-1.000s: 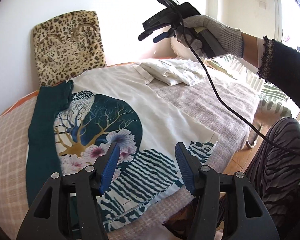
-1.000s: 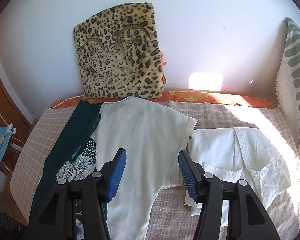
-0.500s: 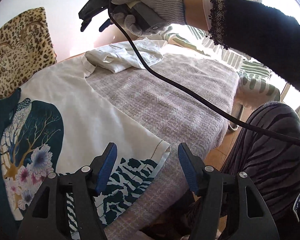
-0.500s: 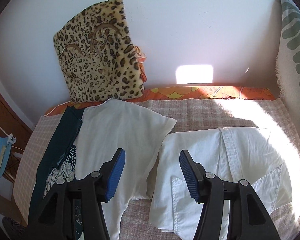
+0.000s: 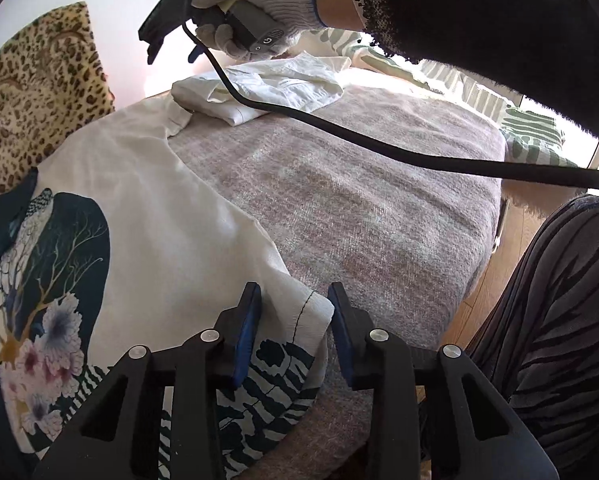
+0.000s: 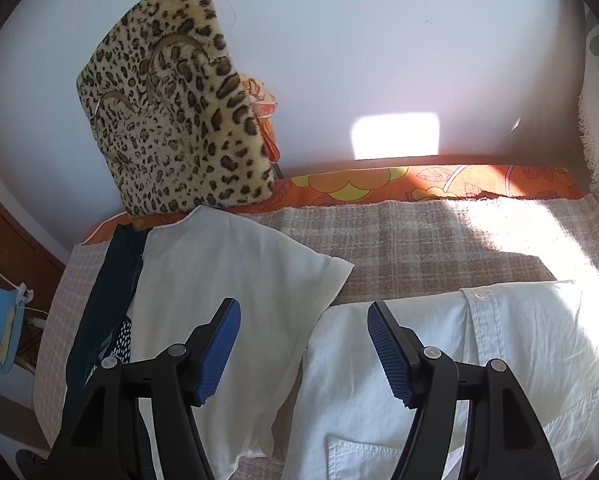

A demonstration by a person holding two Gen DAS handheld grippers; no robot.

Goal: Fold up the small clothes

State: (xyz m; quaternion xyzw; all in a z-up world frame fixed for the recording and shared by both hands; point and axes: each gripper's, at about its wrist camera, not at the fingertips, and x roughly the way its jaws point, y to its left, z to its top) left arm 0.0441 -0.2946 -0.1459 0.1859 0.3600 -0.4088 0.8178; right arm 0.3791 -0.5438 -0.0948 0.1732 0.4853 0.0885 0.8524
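A white printed top (image 5: pixel 151 216) with a teal tree-and-flower design lies flat on the bed; it also shows in the right wrist view (image 6: pixel 227 280). My left gripper (image 5: pixel 293 316) is open, its jaws either side of the top's near right hem corner. My right gripper (image 6: pixel 303 320) is open and hovers above the top's sleeve and the edge of a folded white shirt (image 6: pixel 479 360). The right gripper (image 5: pixel 171 46) also shows in the left wrist view, held high over the white shirt (image 5: pixel 267 88).
A pinkish checked blanket (image 5: pixel 359 208) covers the bed. A leopard-print cushion (image 6: pixel 171 120) leans on the wall behind. A green-striped pillow (image 5: pixel 479 92) lies at the far right. The right gripper's black cable (image 5: pixel 379 148) hangs across the bed. My striped-trousered leg (image 5: pixel 559 320) is beside the bed edge.
My left gripper has moved right and down onto the top's hem corner, jaws narrower. My right gripper has moved forward and lower toward the sleeve and white shirt.
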